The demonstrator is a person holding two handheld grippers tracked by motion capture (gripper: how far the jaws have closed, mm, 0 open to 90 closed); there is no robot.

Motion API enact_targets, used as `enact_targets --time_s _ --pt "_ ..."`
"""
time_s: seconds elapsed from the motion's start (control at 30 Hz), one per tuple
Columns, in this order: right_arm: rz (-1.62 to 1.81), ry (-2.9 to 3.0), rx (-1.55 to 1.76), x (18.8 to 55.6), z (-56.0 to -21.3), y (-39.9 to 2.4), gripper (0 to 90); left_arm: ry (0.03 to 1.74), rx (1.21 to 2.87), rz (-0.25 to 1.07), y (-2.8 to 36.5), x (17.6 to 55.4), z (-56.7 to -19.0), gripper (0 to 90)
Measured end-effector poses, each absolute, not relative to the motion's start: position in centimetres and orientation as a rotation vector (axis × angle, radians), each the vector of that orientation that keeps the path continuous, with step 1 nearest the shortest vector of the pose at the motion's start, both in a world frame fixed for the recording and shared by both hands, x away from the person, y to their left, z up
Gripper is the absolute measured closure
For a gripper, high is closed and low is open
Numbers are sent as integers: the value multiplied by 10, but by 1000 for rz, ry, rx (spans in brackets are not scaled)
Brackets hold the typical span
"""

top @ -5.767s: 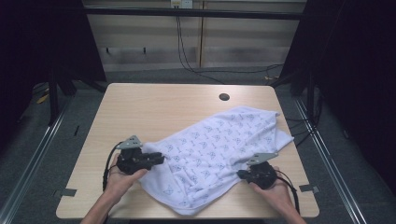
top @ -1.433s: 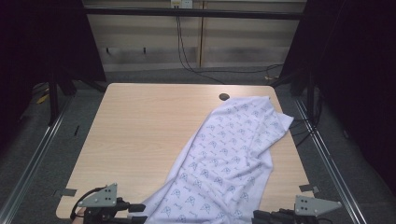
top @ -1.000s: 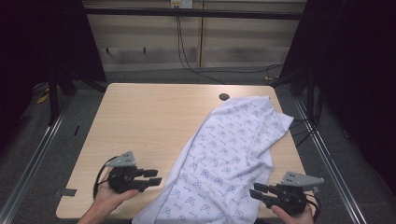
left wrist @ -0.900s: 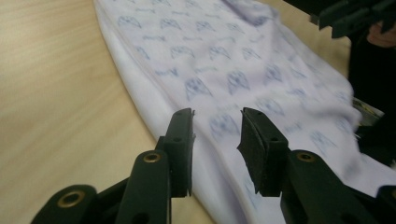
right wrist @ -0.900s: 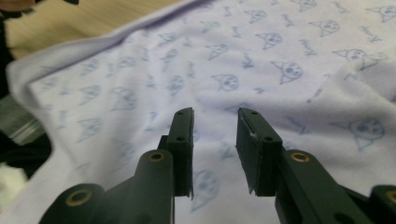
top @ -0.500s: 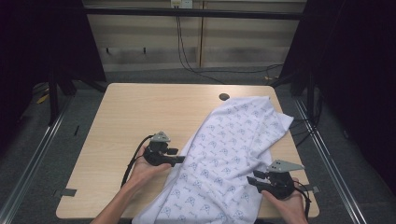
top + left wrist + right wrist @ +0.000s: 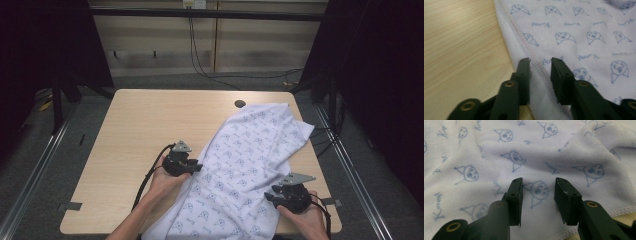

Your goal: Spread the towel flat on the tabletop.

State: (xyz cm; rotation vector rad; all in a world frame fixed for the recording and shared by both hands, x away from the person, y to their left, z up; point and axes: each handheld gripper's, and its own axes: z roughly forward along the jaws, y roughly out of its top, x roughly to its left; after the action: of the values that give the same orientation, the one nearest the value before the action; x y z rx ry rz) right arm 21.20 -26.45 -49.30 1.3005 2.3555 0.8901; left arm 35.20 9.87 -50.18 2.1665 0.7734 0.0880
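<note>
A white towel (image 7: pixel 245 165) printed with small blue figures lies diagonally across the right half of the wooden table (image 7: pixel 145 125), its near end hanging over the front edge. My left gripper (image 7: pixel 197 167) is open at the towel's left hem (image 7: pixel 524 42), its jaws straddling the stitched edge (image 7: pixel 540 63). My right gripper (image 7: pixel 268 196) is open too, low over the towel (image 7: pixel 531 152) near its right hem (image 7: pixel 621 210), with cloth under the gap and nothing clamped.
A dark round hole (image 7: pixel 240 103) sits in the table near its far edge, just beyond the towel's far corner. Bare wood (image 7: pixel 461 50) stretches left of the towel. Cables (image 7: pixel 220 70) run on the floor behind the table.
Both hands came forward from the table's front edge onto the towel. The left gripper moved right and forward to the left hem; the right one settled near the right hem.
</note>
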Motion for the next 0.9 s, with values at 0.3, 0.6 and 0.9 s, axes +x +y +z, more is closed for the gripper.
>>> enact_targets --time_s 0.3,0.6,0.9 --pt "899 2360 1307 213 -493 -266 606 840 2130 124 130 358 -495 895" --pt "919 2364 1310 220 -493 -268 648 902 2125 120 168 349 -495 897" --pt "911 2388 1264 230 -494 -260 697 890 2109 69 211 311 -496 898"
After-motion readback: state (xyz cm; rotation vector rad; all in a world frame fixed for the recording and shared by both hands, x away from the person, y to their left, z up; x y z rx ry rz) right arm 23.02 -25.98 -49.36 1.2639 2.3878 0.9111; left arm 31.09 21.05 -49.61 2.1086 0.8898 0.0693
